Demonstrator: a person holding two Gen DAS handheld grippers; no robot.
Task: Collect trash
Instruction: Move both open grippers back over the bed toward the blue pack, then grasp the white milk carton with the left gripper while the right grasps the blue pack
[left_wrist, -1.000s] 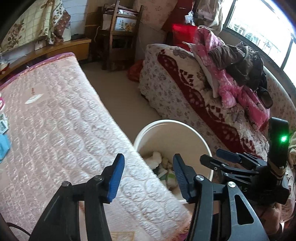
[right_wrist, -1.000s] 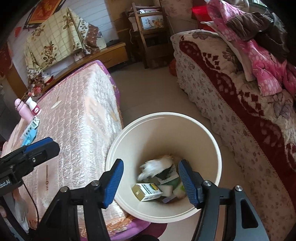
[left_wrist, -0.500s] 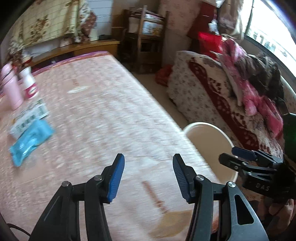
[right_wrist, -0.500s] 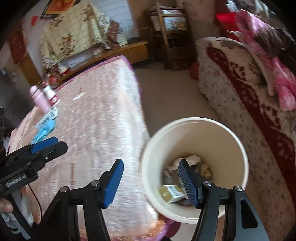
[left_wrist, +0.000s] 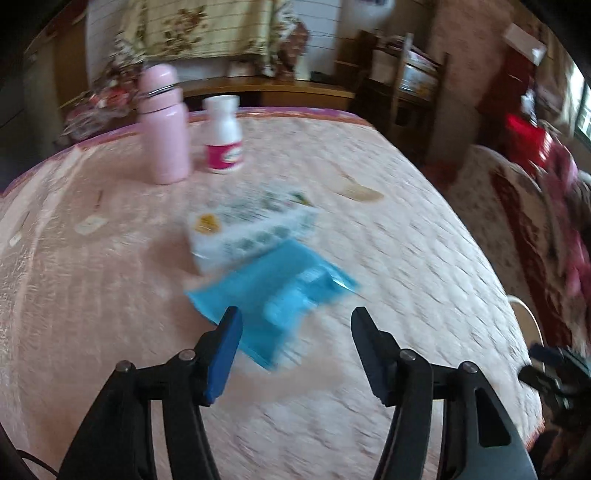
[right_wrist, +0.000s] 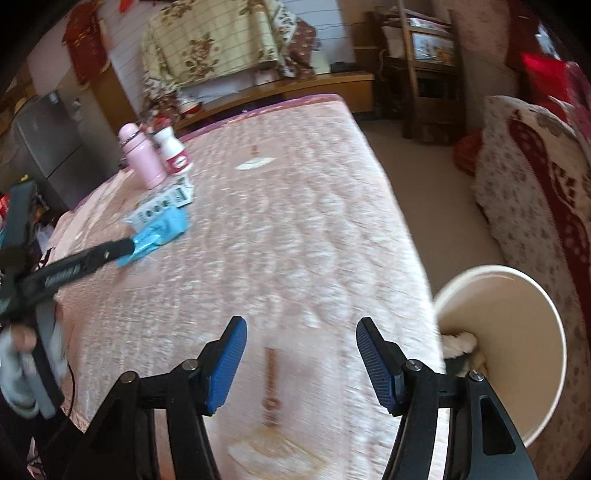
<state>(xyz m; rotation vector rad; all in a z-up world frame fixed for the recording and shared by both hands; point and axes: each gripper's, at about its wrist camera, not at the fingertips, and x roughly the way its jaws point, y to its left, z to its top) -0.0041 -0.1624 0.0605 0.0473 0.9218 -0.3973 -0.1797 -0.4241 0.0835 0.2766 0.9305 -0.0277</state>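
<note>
Both grippers wide open above the pink quilted table, nothing held.

The left gripper (left_wrist: 295, 332) hangs just above a blue packet (left_wrist: 275, 291), which touches a white printed box (left_wrist: 251, 229). Only the right wrist view shows the cream bin (right_wrist: 517, 354) beside the table's edge, near the right gripper (right_wrist: 301, 343).

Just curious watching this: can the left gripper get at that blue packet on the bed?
Probably yes. The left gripper is open, the blue packet lies just ahead, nothing between them.
</note>
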